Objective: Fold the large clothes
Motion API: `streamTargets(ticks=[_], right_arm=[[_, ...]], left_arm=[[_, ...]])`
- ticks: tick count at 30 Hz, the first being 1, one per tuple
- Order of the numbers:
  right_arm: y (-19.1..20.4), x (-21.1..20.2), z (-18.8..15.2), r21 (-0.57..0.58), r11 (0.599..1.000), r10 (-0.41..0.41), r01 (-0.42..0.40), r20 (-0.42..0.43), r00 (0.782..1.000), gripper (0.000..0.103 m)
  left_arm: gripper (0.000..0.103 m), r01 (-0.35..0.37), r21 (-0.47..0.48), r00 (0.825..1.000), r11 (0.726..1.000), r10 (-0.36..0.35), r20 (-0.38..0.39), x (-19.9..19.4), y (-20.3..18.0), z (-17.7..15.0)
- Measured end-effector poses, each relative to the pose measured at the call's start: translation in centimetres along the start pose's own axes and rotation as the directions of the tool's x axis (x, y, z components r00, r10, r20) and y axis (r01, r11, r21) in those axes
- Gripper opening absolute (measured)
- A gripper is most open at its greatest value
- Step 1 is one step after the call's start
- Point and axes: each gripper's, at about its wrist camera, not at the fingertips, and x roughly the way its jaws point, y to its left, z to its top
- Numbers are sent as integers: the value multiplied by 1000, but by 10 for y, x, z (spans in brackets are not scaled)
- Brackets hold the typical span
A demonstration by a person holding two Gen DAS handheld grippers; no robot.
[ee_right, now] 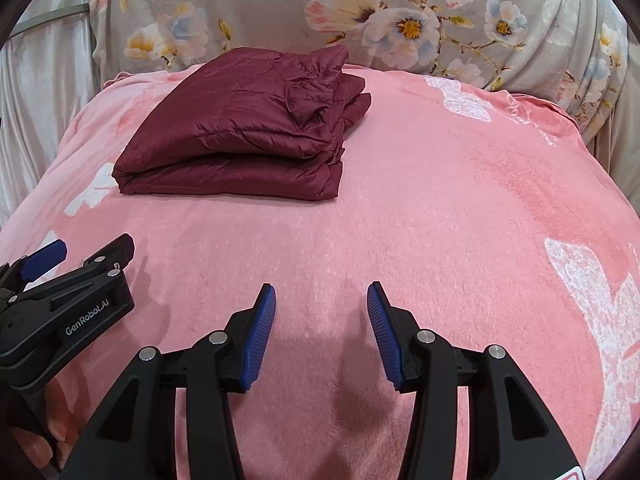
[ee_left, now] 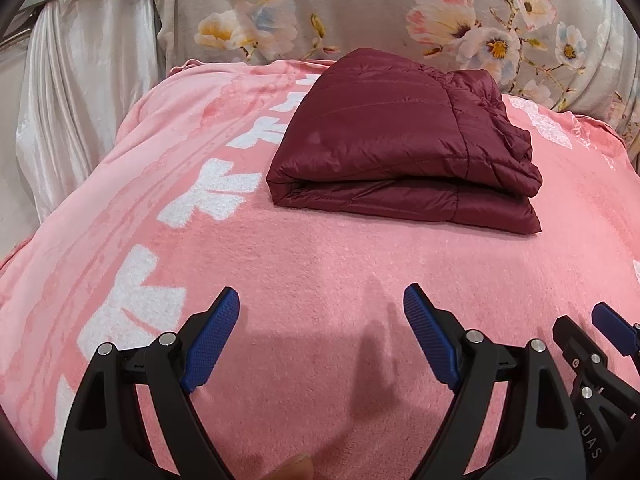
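Jacket [ee_left: 400, 148]: dark red, quilted, folded into a thick rectangular stack of several layers, lying flat on the pink blanket. Its folded edge faces the grippers; the looser, crumpled layers bunch at its right end. Nothing touches it.

Pink blanket [ee_left: 320, 264]: fleecy, with white blossom patterns, spread under the jacket and running out to all sides of it.

Floral cover [ee_left: 360, 4]: grey fabric with pink, white and yellow flowers, rising just behind the jacket.

Curtain [ee_left: 80, 92]: pale, satiny, hanging well to the left of the jacket, beyond the blanket's edge.

Left gripper [ee_left: 322, 312]: black frame with blue ribbed pads [ee_left: 212, 340]; jaws spread wide, holding nothing, hovering over bare blanket well in front of the jacket. In the right wrist view it appears at the left edge [ee_right: 92, 248], likewise apart from the jacket.

Right gripper [ee_right: 322, 304]: same build; jaws parted, empty, over bare blanket in front of the jacket and to its right. It sits beside the left gripper, visible at the lower right of the left wrist view [ee_left: 584, 324].
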Motion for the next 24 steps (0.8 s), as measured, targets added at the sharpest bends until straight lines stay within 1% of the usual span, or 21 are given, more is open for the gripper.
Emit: streamTargets(ticks=[10,15,24], right_arm=[[0,-1,0,1,1000,-1,1,1,1000,47],[0,-1,0,0,1000,-2,2,3,1000,47],[1,-2,1,-2,1000,-4,4,4,1000,47]], left_arm=[[82,-6,11,1000,1000,6,12,-2,-1,0],[82,-4,7,1000,1000,4,31,-6,-1,0],[81,-1,9,999,1000,1,32,-6,-1,0]])
